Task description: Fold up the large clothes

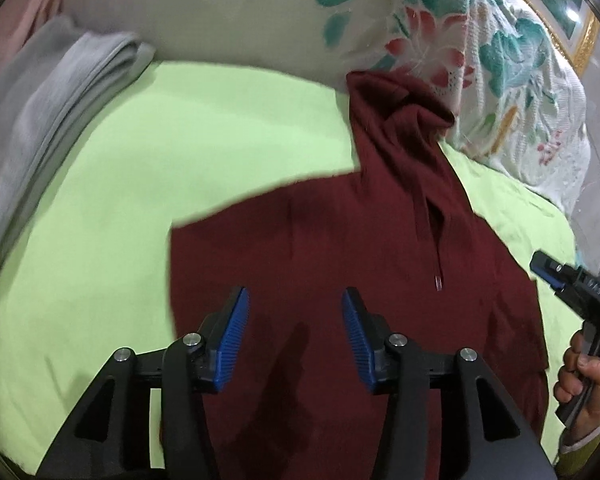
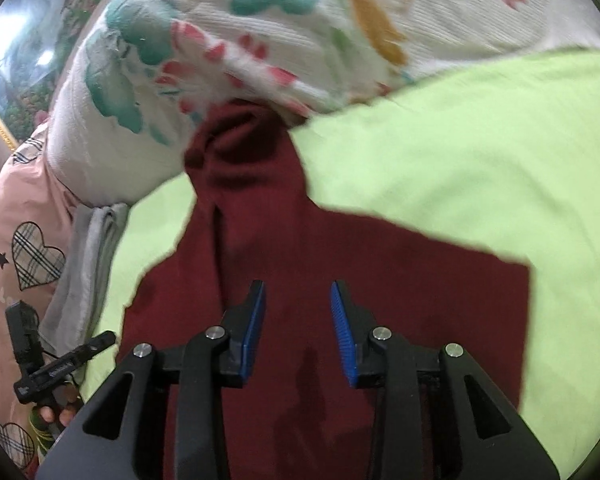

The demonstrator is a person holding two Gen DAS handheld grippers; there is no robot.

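Note:
A dark red hoodie (image 1: 340, 240) lies flat on the lime green bed sheet (image 1: 120, 200), sides folded in, its hood (image 1: 396, 104) against a floral quilt. My left gripper (image 1: 295, 300) hovers above the hoodie's lower body, open, with nothing between the blue pads (image 1: 234, 340). In the right wrist view the same hoodie (image 2: 380, 280) fills the middle, hood (image 2: 244, 140) at the top. My right gripper (image 2: 298, 294) hangs over it, open and empty. The right gripper (image 1: 556, 280) also shows at the left view's right edge, held by a hand (image 1: 584, 380).
A white floral quilt (image 1: 480, 60) is bunched at the head of the bed. A folded grey garment (image 1: 48, 112) lies at the left of the sheet. A pink heart-print cover (image 2: 20, 248) sits at the far left of the right view, where the left gripper (image 2: 60, 364) appears.

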